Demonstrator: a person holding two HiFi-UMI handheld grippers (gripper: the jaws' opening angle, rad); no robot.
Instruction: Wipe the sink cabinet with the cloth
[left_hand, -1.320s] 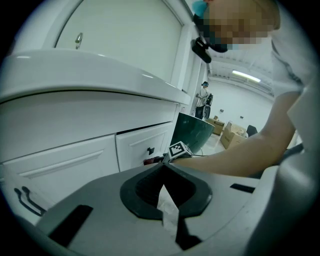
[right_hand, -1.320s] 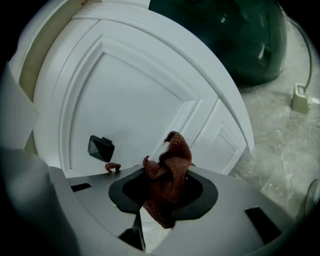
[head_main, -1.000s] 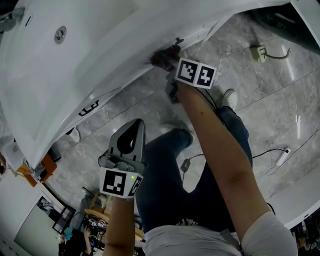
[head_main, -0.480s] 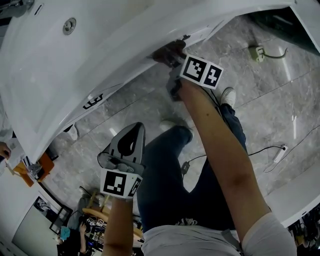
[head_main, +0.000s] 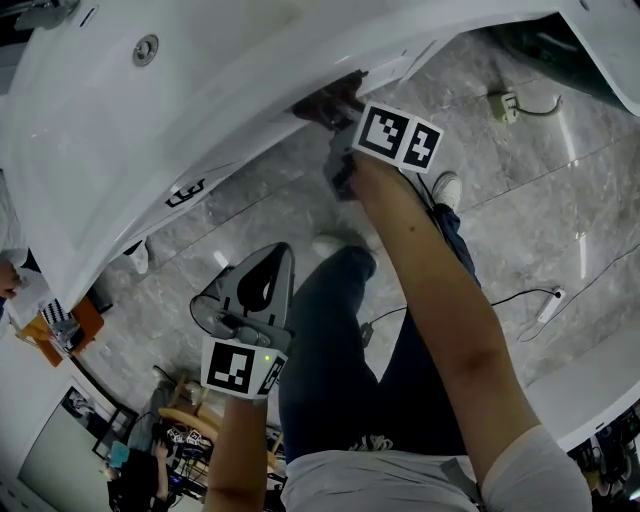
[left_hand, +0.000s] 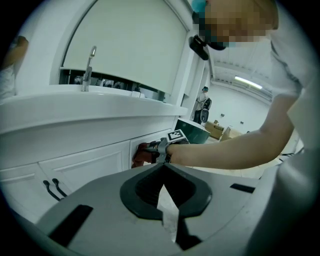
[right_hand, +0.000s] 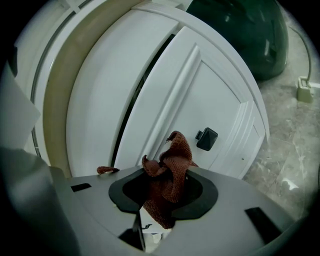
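A reddish-brown cloth (right_hand: 169, 172) is bunched between the jaws of my right gripper (right_hand: 159, 202), which is shut on it. The cloth (head_main: 322, 104) is pressed to the white cabinet front (head_main: 250, 165) just under the sink's rim, beside a door with a black square knob (right_hand: 206, 138). My left gripper (head_main: 268, 255) hangs lower, over the floor and away from the cabinet, shut and holding nothing. In the left gripper view, the cloth (left_hand: 142, 154) and right gripper (left_hand: 161, 148) show against the cabinet (left_hand: 85, 165) beyond my shut left gripper (left_hand: 163, 192).
The white sink top (head_main: 90, 150) with its drain (head_main: 146, 48) and a faucet (left_hand: 88, 65) sits above the cabinet. Black handles (head_main: 186, 193) mark other doors. A dark green bin (right_hand: 240, 35), a socket block (head_main: 497, 103) and cables lie on the grey marble floor (head_main: 520, 200).
My right gripper has slid the cloth a little to the left along the cabinet front under the rim. The left gripper has stayed about where it was.
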